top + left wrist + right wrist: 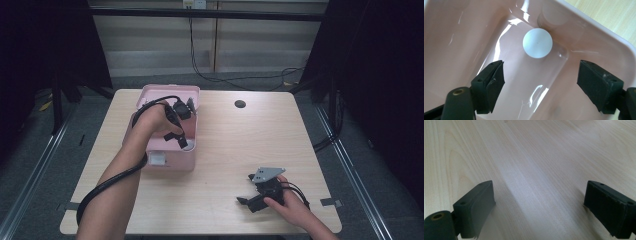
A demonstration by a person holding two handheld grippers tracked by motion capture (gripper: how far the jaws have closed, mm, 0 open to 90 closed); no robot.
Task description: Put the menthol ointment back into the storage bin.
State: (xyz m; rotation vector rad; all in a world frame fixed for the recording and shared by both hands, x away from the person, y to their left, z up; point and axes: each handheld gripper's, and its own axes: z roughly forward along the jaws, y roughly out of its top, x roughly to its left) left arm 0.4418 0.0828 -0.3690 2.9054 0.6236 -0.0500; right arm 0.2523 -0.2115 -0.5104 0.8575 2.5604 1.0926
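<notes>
Holding my left gripper over the open pink plastic box, which sits on the table at about 9 o'clock from centre. Jaws stand wide apart, nothing between them. In the left gripper view, a white ball lies on the box floor, at 12 o'clock from the jaws, close to the far wall and apart from both black pads. My left hand wraps the handle; its cable trails back along my forearm.

My right gripper rests low on the light wood table at about 5 o'clock, held by my right hand, grey three-cornered plate on top. Jaws spread wide, bare tabletop between them in the right gripper view.
</notes>
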